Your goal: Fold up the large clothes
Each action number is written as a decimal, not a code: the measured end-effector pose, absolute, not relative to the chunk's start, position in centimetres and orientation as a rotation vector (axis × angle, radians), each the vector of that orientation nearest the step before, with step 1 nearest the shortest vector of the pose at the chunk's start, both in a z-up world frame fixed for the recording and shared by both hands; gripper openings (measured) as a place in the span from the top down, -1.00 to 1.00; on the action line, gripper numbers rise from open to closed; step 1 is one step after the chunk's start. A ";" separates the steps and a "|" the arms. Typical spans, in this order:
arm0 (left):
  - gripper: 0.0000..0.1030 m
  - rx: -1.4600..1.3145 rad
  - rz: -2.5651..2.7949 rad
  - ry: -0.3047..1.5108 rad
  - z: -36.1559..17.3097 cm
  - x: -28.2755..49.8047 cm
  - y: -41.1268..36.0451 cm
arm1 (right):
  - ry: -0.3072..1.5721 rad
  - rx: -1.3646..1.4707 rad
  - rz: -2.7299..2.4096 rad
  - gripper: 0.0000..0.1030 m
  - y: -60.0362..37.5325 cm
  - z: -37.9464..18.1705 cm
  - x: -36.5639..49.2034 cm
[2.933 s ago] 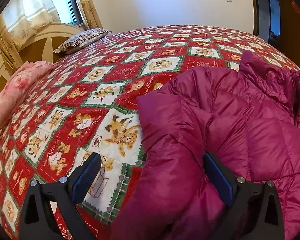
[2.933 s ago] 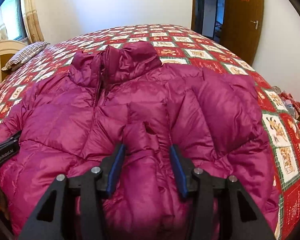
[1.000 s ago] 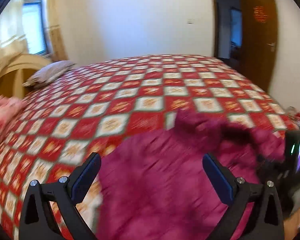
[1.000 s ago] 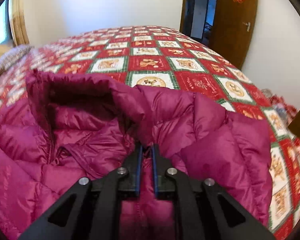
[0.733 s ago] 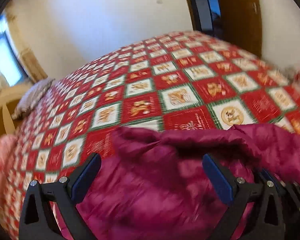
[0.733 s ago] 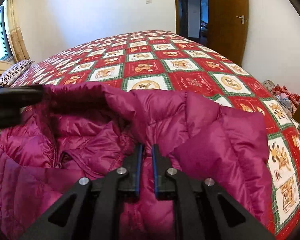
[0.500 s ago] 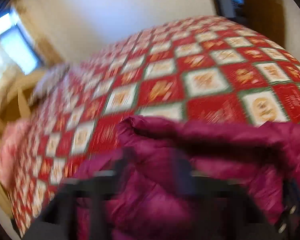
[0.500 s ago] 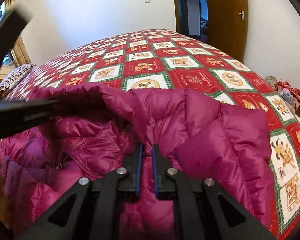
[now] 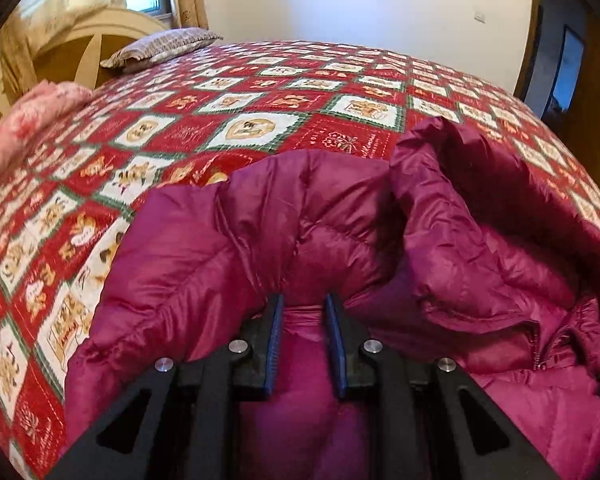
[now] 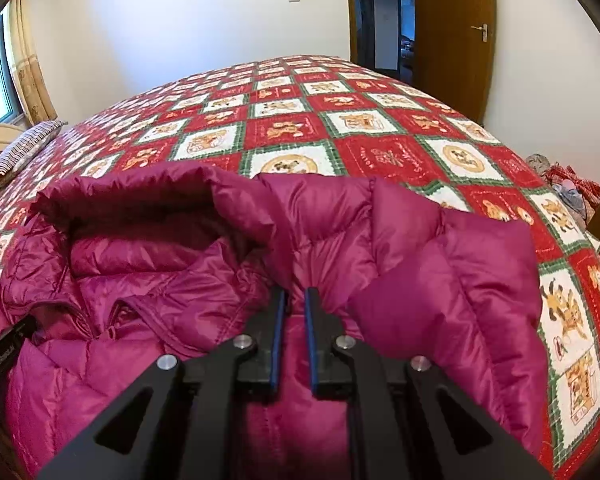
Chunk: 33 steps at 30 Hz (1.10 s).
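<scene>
A magenta quilted down jacket (image 9: pixel 284 232) lies on a red patchwork bedspread (image 9: pixel 228 108), its collar standing open toward the bed's far side. My left gripper (image 9: pixel 302 300) is shut on a bunch of jacket fabric at the left shoulder. My right gripper (image 10: pixel 295 294) is shut on jacket (image 10: pixel 420 248) fabric at the right shoulder, right of the open collar (image 10: pixel 140 200). The left gripper's body shows at the lower left edge of the right wrist view (image 10: pixel 4 354). The jacket's lower part is hidden below both views.
A striped pillow (image 9: pixel 160 46) and a wooden headboard (image 9: pixel 80 36) are at the far left. A pink floral bundle (image 9: pixel 24 120) lies at the bed's left edge. A brown door (image 10: pixel 452 36) and clothes on the floor (image 10: pixel 568 188) are at the right.
My left gripper has swung from the jacket's left edge to the shoulder and closed on fabric. My right gripper closed on the other shoulder earlier and has held still since.
</scene>
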State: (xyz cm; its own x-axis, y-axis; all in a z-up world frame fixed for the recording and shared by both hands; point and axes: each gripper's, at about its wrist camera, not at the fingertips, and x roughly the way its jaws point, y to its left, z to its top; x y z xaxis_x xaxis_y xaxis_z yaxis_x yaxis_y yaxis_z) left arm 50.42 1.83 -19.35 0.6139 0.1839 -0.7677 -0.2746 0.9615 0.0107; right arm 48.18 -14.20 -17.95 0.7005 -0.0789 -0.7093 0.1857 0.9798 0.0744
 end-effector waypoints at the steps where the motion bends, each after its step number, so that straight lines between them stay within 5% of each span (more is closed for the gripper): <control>1: 0.55 -0.114 0.263 0.869 -19.5 50.4 1.9 | 0.784 0.142 -0.147 0.75 -14.2 -18.0 48.2; 5: 0.54 -0.180 0.226 0.854 -19.4 50.1 2.9 | 0.823 0.143 -0.130 0.72 -14.3 -16.8 47.8; 9: 0.48 -0.188 0.213 0.848 -19.2 50.2 2.6 | 0.605 0.118 -0.197 0.54 -14.6 -10.4 46.0; 11: 0.46 -0.173 0.215 0.850 -19.2 50.3 2.3 | 0.591 0.152 -0.210 -0.37 -14.6 -8.2 47.9; 12: 0.44 -0.172 0.213 0.851 -19.2 50.4 2.3 | 0.626 0.194 -0.201 -0.51 -14.5 -7.8 49.8; 15: 0.34 -0.185 0.192 0.857 -19.2 50.4 2.4 | 0.747 0.255 -0.185 -0.47 -13.6 -9.2 54.7; 17: 0.20 -0.176 0.127 0.886 -18.9 50.6 2.6 | 0.892 0.278 -0.146 -0.02 -13.0 -12.3 56.6; 18: 0.19 -0.133 0.054 0.934 -18.4 50.9 2.6 | 0.961 0.290 -0.100 0.05 -12.7 -13.8 56.7; 20: 0.19 -0.159 -0.006 0.926 -17.1 50.8 3.5 | 1.034 0.213 -0.051 0.05 -11.4 -16.8 55.7; 23: 0.17 -0.203 0.009 0.791 -12.8 50.1 5.5 | 0.887 -0.078 -0.041 0.02 -8.8 -17.7 52.9; 27: -0.62 -0.297 -0.016 0.668 -8.1 52.2 5.9 | 0.860 -0.080 -0.054 -0.03 -8.9 -17.8 52.2; 33: -0.65 -0.207 -0.014 0.738 -8.3 58.2 0.5 | 0.822 -0.075 -0.053 -0.03 -8.8 -17.2 52.0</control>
